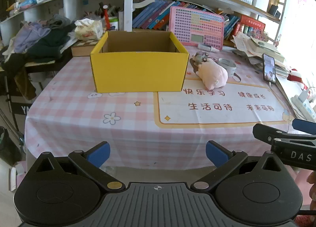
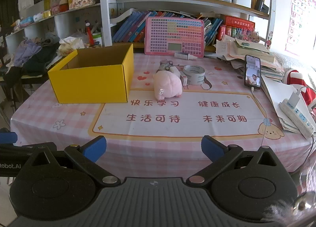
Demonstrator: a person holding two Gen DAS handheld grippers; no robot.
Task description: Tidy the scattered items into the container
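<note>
Yellow card box sits on the left of the checked table, open at the top. From here I see only its inner walls, brown and bare; the floor of it is hidden, so I cannot say whether anything lies inside. It looks light and stiff enough to stay put while I drop things in.

Right of the box, near it but apart, lies the pink plush, the biggest of the loose items. I judge it soft and light, so it will squash under the pads; I would take it across the fat middle of its body. Just behind it, touching or nearly so, is the tape roll, rigid and flat; its wall between the fingers seems the surest hold. A small white block sits between plush and roll, and a grey toy behind them, too small to read well. A little bottle lies further back by the pink board.

My left gripper and right gripper both hover over the near table edge, fingers spread wide, nothing between them.
</note>
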